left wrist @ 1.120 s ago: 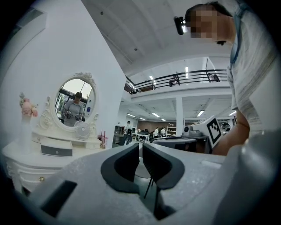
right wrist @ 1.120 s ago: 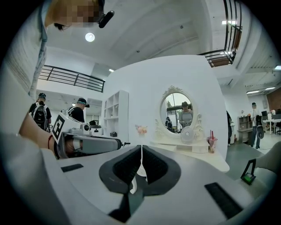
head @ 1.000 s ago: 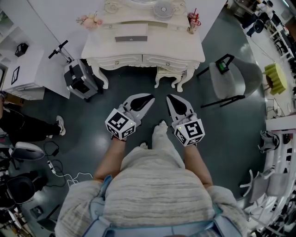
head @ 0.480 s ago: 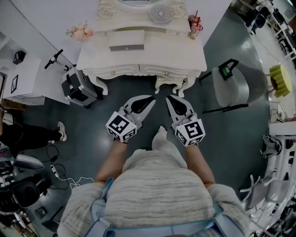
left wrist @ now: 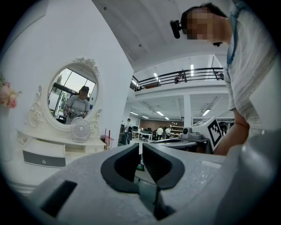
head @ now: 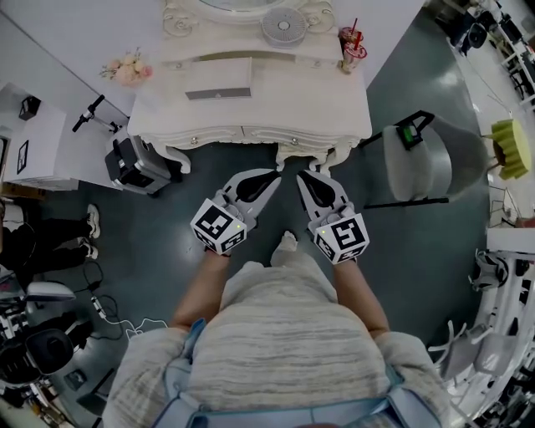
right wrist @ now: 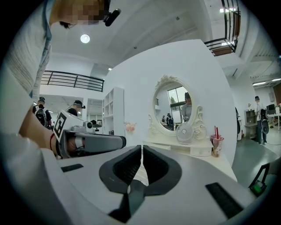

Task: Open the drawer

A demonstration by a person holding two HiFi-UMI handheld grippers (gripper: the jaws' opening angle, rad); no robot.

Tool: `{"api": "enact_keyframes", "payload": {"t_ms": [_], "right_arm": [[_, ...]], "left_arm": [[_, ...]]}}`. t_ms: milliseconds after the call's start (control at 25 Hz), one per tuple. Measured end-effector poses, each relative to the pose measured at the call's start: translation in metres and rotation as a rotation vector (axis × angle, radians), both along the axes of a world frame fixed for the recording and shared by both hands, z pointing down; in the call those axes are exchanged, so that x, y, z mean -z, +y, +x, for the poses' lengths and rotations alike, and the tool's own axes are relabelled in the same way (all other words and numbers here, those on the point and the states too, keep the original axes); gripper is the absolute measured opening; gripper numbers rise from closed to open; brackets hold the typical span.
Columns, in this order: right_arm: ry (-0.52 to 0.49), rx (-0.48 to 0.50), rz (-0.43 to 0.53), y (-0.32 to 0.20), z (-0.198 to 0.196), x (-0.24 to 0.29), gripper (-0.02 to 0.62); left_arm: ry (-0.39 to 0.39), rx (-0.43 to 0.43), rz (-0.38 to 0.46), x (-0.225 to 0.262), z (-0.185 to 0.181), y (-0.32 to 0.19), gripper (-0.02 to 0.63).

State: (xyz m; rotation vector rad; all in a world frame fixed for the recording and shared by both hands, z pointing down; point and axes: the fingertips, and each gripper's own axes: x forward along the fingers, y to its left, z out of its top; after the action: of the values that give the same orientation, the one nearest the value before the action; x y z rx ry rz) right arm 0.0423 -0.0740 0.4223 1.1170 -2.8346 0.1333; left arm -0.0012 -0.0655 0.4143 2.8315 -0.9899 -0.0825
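A white dressing table [head: 276,104] stands ahead of me against the wall. Two front drawers [head: 213,134] with small knobs run under its top. A small grey-fronted drawer box [head: 219,92] sits on the top, also seen as the drawer box [left wrist: 43,159] in the left gripper view. My left gripper [head: 271,177] and right gripper [head: 303,178] are held side by side over the floor, short of the table's front edge. Both point level at the table, shut and empty. Each tip pair, left gripper [left wrist: 141,148] and right gripper [right wrist: 142,151], shows closed.
An oval mirror [right wrist: 174,105], a small fan [head: 284,25], a cup with straws [head: 351,48] and pink flowers [head: 125,70] are on the table. A stool [head: 308,154] stands under it, a grey chair [head: 416,159] right, a black case [head: 134,164] left. A person's feet [head: 88,234] show far left.
Both grippers and I have moved forward towards the dressing table, which now sits lower and larger in the head view. The jaws stayed shut.
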Motion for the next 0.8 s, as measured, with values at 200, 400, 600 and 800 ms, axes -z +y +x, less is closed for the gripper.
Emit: {"api": "enact_keyframes", "payload": {"t_ms": [200, 400, 600, 800], "right_arm": [[0.001, 0.046, -0.004, -0.021, 0.005, 0.000, 0.011], [0.003, 0.026, -0.014, -0.040, 0.012, -0.012, 0.011], [0.020, -0.022, -0.047, -0.053, 0.013, -0.031, 0.011], [0.029, -0.054, -0.073, -0.066, 0.003, -0.045, 0.011]], "left_arm": [[-0.016, 0.001, -0.001, -0.003, 0.015, -0.025, 0.034], [-0.028, -0.001, -0.001, -0.011, 0.014, -0.041, 0.034], [-0.017, -0.017, -0.030, -0.027, 0.008, -0.052, 0.034], [-0.021, -0.045, -0.052, -0.039, -0.003, -0.068, 0.034]]}}
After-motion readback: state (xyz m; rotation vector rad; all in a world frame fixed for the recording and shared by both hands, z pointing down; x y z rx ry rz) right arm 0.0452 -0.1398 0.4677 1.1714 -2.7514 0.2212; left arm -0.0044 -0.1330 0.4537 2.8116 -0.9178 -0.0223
